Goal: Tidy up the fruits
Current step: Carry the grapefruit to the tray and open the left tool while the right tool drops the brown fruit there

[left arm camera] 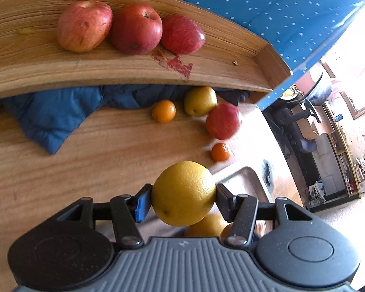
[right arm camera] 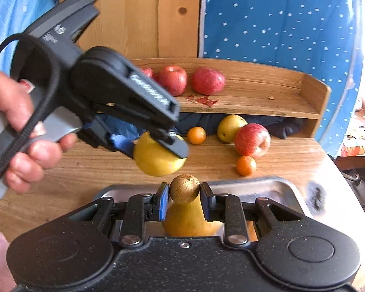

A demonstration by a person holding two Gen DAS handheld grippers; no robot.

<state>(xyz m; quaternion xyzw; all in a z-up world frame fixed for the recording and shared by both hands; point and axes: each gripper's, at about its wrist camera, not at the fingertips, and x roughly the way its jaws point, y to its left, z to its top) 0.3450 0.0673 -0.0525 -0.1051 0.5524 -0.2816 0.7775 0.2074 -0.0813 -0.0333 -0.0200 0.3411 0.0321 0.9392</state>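
My left gripper [left arm camera: 184,196] is shut on a large yellow citrus fruit [left arm camera: 182,185] and holds it above the wooden table [left arm camera: 73,170]. The right wrist view shows that gripper [right arm camera: 158,146], held by a hand [right arm camera: 24,150], with the same fruit [right arm camera: 155,163] in the air. My right gripper [right arm camera: 185,196] is shut on a small brown round fruit [right arm camera: 184,187] over a metal tray [right arm camera: 267,187]. Another yellow fruit [right arm camera: 189,221] lies in the tray below it. Three red apples [left arm camera: 136,29] sit in a row on the wooden shelf [left arm camera: 231,56].
Loose on the table lie a yellow-green fruit [right arm camera: 231,127], a red apple [right arm camera: 252,140] and two small oranges [right arm camera: 196,135] [right arm camera: 246,165]. A blue cloth [left arm camera: 51,116] is bunched under the shelf. A red stain [left arm camera: 175,63] marks the shelf. Blue dotted fabric [right arm camera: 279,24] hangs behind.
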